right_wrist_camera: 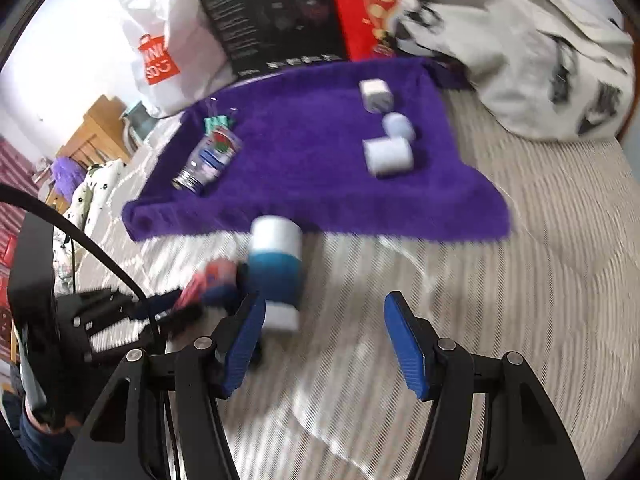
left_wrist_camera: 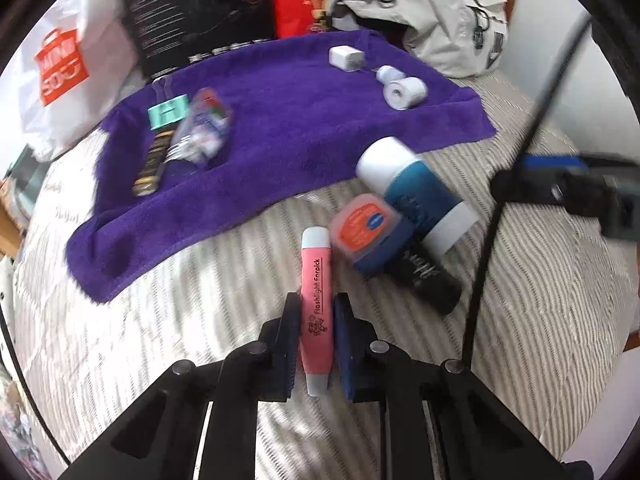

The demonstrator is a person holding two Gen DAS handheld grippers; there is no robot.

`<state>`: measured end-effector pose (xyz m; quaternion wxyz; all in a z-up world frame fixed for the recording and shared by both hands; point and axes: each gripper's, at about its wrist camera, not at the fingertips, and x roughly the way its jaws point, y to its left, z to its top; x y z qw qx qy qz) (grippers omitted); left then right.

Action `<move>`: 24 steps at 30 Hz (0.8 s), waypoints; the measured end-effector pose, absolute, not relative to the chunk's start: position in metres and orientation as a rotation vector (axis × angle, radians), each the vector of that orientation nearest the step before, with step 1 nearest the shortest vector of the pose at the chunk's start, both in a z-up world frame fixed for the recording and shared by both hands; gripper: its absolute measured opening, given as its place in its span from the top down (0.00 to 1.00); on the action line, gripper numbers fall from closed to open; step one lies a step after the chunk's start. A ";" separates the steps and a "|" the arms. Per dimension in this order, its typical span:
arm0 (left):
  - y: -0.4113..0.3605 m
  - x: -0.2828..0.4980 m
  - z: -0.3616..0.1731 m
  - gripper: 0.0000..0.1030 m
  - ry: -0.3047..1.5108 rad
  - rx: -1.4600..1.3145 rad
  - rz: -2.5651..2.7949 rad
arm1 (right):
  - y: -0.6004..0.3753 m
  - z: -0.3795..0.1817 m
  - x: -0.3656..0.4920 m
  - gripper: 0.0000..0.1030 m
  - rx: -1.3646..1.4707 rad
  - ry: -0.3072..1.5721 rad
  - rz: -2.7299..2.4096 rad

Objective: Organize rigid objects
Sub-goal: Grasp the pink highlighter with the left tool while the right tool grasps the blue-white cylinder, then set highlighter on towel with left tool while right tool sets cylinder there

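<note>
Left gripper [left_wrist_camera: 317, 320]: clamped on pink flashlight earpick [left_wrist_camera: 317, 304], above the striped bed cover [left_wrist_camera: 160, 340]. Purple towel [left_wrist_camera: 280, 128]: carries clear bottle [left_wrist_camera: 200, 132], white rolls [left_wrist_camera: 404, 92]. Blue-white bottle [left_wrist_camera: 416, 192]: on the bed, beside the towel. Right gripper [right_wrist_camera: 324, 340]: wide apart, empty.

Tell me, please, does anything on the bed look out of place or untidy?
Yes. A blue-and-white bottle, an orange-lidded jar and a black tube lie in a jumble on the striped bedcover, off the purple towel where the other items rest.
</note>
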<state>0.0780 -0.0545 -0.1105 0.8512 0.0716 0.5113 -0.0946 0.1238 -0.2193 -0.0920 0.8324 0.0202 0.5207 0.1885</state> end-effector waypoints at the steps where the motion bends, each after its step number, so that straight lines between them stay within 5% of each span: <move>1: -0.049 0.076 -0.111 0.84 1.081 0.145 -0.189 | -0.212 -0.093 0.128 0.40 0.034 1.102 0.409; 13: -0.017 0.060 -0.114 0.84 1.096 0.100 -0.164 | -0.164 -0.127 0.146 0.41 -0.117 1.112 0.367; 18: -0.017 0.060 -0.113 0.84 1.094 0.109 -0.164 | -0.170 -0.130 0.142 0.65 -0.150 1.081 0.364; 24: -0.012 0.058 -0.113 0.84 1.090 0.096 -0.172 | -0.204 -0.129 0.131 0.65 -0.172 1.137 0.309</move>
